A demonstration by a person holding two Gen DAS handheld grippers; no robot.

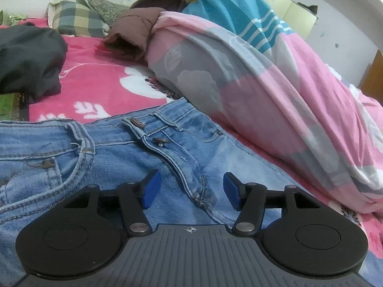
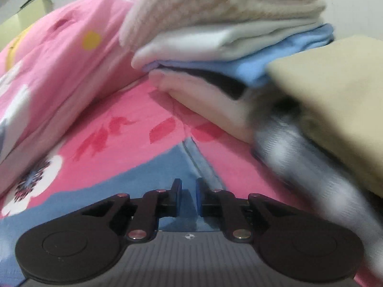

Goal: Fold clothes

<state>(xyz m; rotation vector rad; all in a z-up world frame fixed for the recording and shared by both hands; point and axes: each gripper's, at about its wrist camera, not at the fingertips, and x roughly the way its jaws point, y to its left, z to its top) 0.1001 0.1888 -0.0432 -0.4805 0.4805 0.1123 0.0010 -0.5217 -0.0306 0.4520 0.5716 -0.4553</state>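
Light blue jeans (image 1: pixel 100 153) lie flat on the pink bed sheet, waistband and buttons away from me. My left gripper (image 1: pixel 190 190) hovers low over the fly seam, open, its blue pads (image 1: pixel 150 189) well apart and nothing pinched between them. In the right wrist view a strip of the jeans (image 2: pixel 167 167) with a seam runs up from my right gripper (image 2: pixel 188 199). Its jaws stand close together with denim showing in the narrow gap. Whether the pads press on the cloth I cannot tell.
A rolled pink, grey and teal quilt (image 1: pixel 263 83) lies along the right. A dark garment (image 1: pixel 28 59) and checked pillows (image 1: pixel 76 16) sit at the far left. A stack of folded clothes (image 2: pixel 227 47) and a beige folded piece (image 2: pixel 335 100) stand close on the right of my right gripper.
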